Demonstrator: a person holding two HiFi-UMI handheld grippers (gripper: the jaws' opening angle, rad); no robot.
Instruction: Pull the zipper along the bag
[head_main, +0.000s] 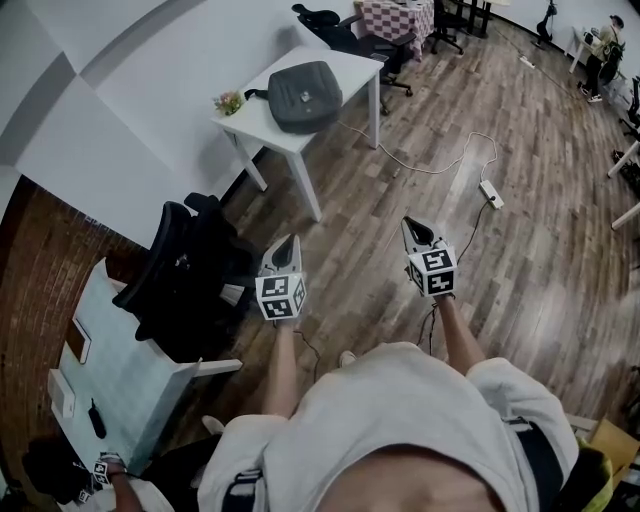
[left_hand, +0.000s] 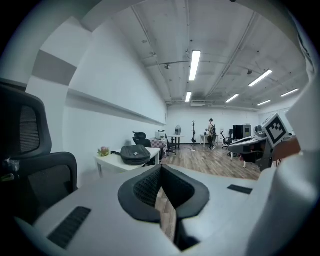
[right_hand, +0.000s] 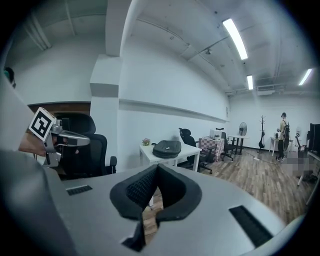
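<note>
A dark grey bag (head_main: 305, 95) lies flat on a small white table (head_main: 275, 130) across the room; it also shows as the bag (left_hand: 135, 154) in the left gripper view and the bag (right_hand: 167, 148) in the right gripper view. My left gripper (head_main: 288, 243) and right gripper (head_main: 413, 228) hang side by side over the wooden floor, well short of the table, both pointing toward it. The left gripper (left_hand: 161, 172) is shut with nothing between its pads. The right gripper (right_hand: 156, 171) is shut and empty too. The bag's zipper is too far off to make out.
A black office chair (head_main: 180, 275) stands close on the left, beside a pale desk (head_main: 120, 350). A small potted plant (head_main: 228, 102) sits on the bag's table. A power strip (head_main: 490, 193) with its cable lies on the floor. More chairs, tables and a person (head_main: 603, 45) are farther back.
</note>
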